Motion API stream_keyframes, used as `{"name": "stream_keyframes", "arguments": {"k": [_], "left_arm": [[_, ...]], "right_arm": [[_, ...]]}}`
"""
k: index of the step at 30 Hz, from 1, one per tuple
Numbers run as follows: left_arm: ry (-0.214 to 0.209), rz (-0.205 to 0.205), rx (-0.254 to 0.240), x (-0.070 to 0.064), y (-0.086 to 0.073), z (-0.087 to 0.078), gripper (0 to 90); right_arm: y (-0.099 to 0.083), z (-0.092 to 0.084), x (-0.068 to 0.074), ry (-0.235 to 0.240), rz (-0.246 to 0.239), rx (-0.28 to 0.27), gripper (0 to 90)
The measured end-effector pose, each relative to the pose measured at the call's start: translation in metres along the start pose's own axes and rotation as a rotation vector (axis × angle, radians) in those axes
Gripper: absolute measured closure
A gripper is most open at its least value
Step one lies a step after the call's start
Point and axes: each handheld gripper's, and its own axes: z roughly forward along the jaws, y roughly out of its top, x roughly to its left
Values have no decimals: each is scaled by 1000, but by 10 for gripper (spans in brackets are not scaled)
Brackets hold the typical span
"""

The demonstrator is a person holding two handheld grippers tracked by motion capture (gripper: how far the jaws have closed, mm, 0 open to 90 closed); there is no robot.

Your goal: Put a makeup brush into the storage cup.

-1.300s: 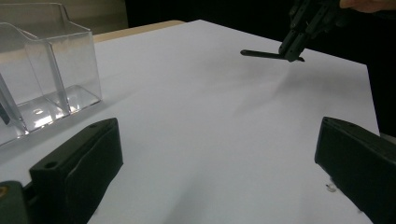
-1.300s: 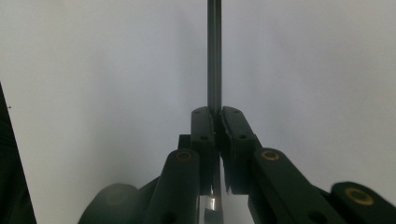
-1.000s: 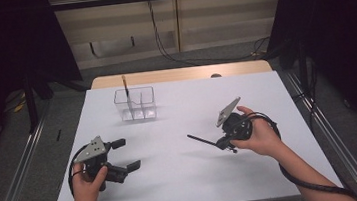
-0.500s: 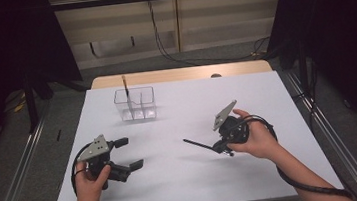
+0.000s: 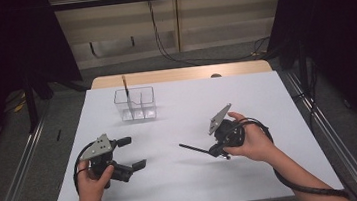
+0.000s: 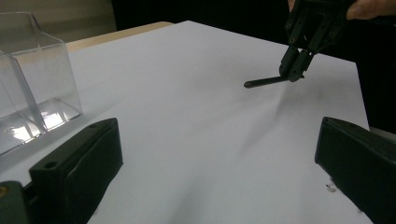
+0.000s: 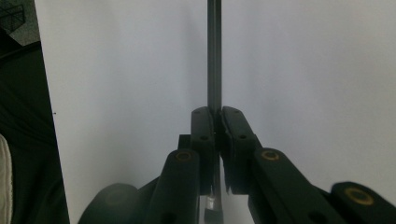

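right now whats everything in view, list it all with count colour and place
table: one, white top with a wooden far edge, centre of the high view
clear box: one, transparent, divided into compartments, far left part of the table
stick in the box: one, brownish, upright in the box's far left corner
dark rod: one, black, thin, clamped in the right gripper and pointing left over the table
left gripper: one, black with a grey plate, jaws apart, near left of the table
right gripper: one, black, shut on the rod
hands: two, one on each gripper
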Motion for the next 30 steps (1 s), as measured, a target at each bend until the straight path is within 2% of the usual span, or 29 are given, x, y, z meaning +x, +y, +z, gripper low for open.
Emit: {"name": "stream_keyframes", "arguments": {"k": [14, 20, 23, 30], "left_arm": [[-47, 34, 18, -6, 14, 16, 6], [-78, 44, 51, -10, 21, 26, 6], [-86, 67, 85, -12, 24, 30, 5], [-118, 89, 114, -16, 31, 37, 4]], "right_arm": [[4, 3, 4, 18, -19, 8, 849], [5, 5, 6, 25, -25, 14, 849], [7, 5, 6, 32, -27, 12, 849], [8, 8, 8, 41, -41, 16, 849]]}}
